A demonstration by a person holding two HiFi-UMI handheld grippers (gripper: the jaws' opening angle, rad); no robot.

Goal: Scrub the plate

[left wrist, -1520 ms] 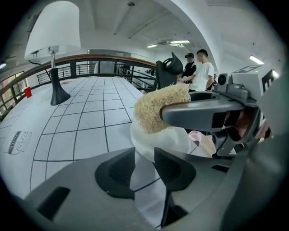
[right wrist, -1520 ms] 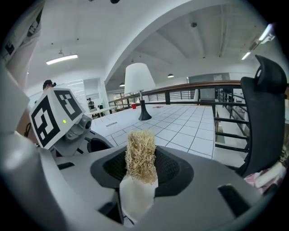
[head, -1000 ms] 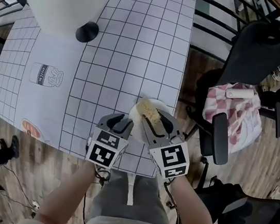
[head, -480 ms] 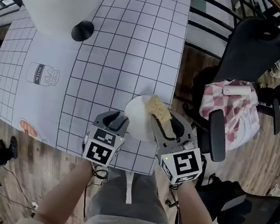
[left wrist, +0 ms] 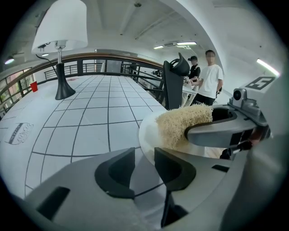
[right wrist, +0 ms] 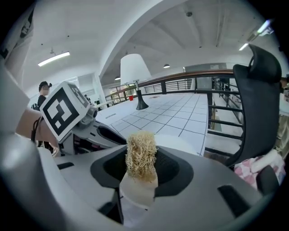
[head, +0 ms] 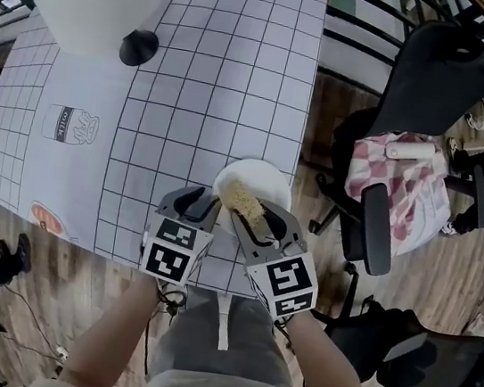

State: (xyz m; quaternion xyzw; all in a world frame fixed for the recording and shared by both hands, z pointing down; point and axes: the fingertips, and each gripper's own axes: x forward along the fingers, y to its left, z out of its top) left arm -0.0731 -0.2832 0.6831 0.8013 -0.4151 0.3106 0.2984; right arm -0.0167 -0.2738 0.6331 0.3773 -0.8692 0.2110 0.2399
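L tongs (head: 207, 204) clenched on plate (head: 268, 180) rim, approx 8 o'clock. R tongs (head: 252, 217) grasp fibrous scrubber (head: 243, 199), lying on plate, at surface (head: 225, 68) 5 o'clock edge.

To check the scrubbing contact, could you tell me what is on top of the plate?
A straw-coloured scrubber, clamped in the right gripper, lies on the plate; the surface beneath it is hidden.
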